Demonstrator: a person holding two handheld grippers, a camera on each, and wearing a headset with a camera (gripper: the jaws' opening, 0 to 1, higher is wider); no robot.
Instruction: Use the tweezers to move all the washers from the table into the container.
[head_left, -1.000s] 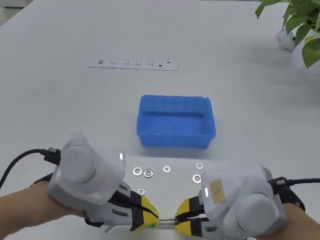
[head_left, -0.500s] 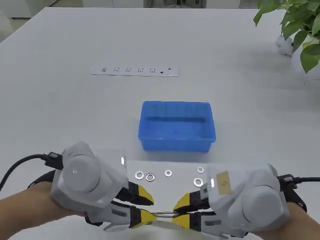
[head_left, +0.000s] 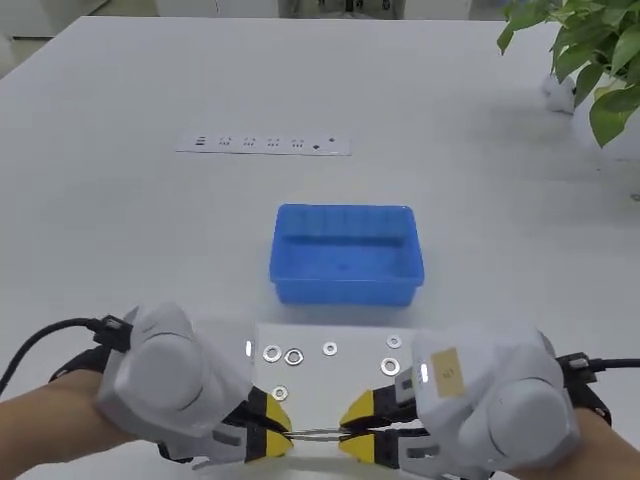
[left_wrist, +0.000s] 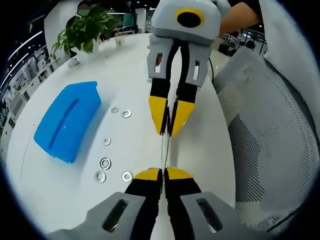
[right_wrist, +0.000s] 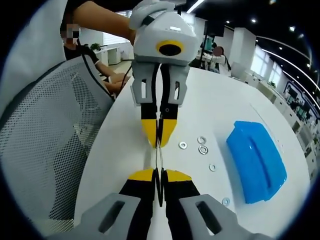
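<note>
At the bottom centre of the head view, left tongs (head_left: 272, 432) and right tongs (head_left: 355, 432) meet nose to nose, both clamped on the tweezers (head_left: 313, 434). Washers (head_left: 293, 356) lie scattered just above on the worktop (head_left: 150, 230), with the blue container (head_left: 346, 255) mid-frame.

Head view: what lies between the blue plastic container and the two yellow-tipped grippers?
In the head view, six small silver metal washers lie scattered on the white table there.

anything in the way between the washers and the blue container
Nothing visible. The washers lie on the table just in front of the blue container, and the strip between them and its near wall is open.
</note>
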